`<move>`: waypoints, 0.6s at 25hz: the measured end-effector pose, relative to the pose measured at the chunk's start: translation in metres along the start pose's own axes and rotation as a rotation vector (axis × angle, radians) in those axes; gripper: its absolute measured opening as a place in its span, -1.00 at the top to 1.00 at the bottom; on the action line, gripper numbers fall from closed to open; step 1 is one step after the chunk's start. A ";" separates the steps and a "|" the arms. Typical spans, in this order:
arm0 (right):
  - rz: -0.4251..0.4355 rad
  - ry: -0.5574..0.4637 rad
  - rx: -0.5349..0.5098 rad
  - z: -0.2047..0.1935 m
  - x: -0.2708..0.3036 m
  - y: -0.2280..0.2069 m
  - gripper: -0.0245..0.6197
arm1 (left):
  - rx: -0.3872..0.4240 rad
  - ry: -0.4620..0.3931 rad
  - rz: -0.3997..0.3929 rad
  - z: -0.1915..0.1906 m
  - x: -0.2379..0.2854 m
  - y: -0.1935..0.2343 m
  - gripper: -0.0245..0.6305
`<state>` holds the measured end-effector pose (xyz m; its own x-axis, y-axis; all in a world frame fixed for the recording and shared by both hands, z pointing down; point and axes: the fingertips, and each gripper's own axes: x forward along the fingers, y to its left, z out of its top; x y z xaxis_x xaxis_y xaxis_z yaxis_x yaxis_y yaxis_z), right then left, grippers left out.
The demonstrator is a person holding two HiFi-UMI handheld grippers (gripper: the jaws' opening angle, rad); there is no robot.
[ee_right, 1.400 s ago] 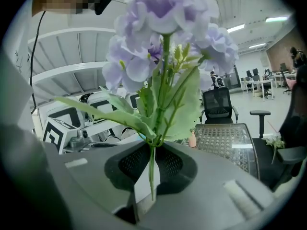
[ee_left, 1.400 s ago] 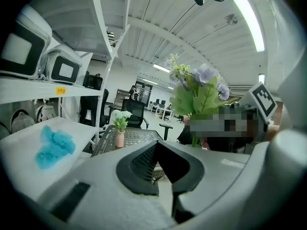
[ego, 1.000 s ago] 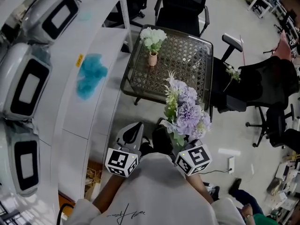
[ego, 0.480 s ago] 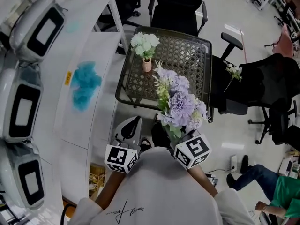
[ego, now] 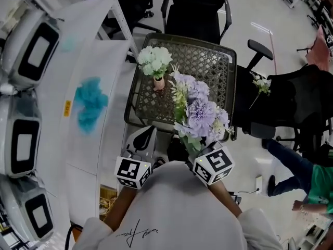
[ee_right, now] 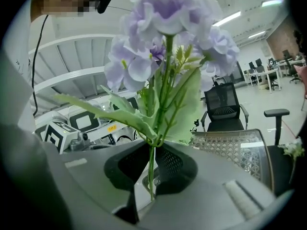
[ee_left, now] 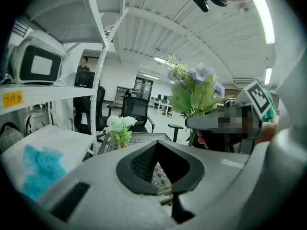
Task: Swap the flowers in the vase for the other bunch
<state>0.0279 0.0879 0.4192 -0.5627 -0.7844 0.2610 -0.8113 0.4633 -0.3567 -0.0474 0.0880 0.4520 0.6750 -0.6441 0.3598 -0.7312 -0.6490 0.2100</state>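
Observation:
A bunch of purple flowers [ego: 200, 113] with green leaves stands upright in my right gripper [ego: 196, 149], which is shut on its thin stem [ee_right: 151, 176]. White flowers [ego: 153, 60] sit in a small pink vase [ego: 158, 82] at the near left of a dark mesh table [ego: 213, 61], just ahead of both grippers. My left gripper [ego: 141, 142] is shut with nothing in it and points at the table. In the left gripper view the white flowers [ee_left: 120, 124] lie beyond the shut jaws [ee_left: 158, 152], and the purple bunch [ee_left: 194, 87] is at the right.
A white rack with boxy machines and a teal cloth [ego: 89, 102] runs along the left. Black office chairs stand behind the table [ego: 195, 4] and to its right [ego: 291, 98], the latter with a white sprig [ego: 261, 84] on it. A person's legs [ego: 291, 163] are at the right.
Both grippers have moved forward toward the mesh table, the purple bunch going with the right one. The table and vase are closer. A person at the right has walked further into view.

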 end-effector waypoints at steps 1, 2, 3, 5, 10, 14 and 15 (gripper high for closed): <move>0.003 0.001 0.001 0.003 0.003 -0.004 0.78 | 0.006 0.005 0.000 0.002 0.005 0.002 0.93; 0.006 0.001 0.001 0.006 0.005 -0.009 0.78 | 0.010 0.010 -0.001 0.005 0.010 0.004 0.93; 0.008 0.000 0.003 0.008 0.008 -0.014 0.78 | 0.013 0.015 -0.001 0.006 0.016 0.005 0.93; 0.012 -0.003 0.005 0.014 0.012 -0.025 0.78 | 0.016 0.025 0.006 0.008 0.027 0.008 0.93; 0.027 -0.017 0.008 0.029 0.019 -0.053 0.78 | 0.010 0.028 0.042 0.016 0.052 0.015 0.93; 0.039 -0.028 -0.002 0.039 0.021 -0.067 0.78 | 0.014 0.010 0.084 0.025 0.066 0.024 0.93; 0.042 -0.028 0.000 0.039 0.021 -0.069 0.78 | 0.013 0.006 0.092 0.027 0.068 0.026 0.93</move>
<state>0.0785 0.0233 0.4140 -0.5912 -0.7759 0.2203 -0.7872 0.4957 -0.3670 -0.0177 0.0168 0.4571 0.6046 -0.6989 0.3821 -0.7887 -0.5924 0.1643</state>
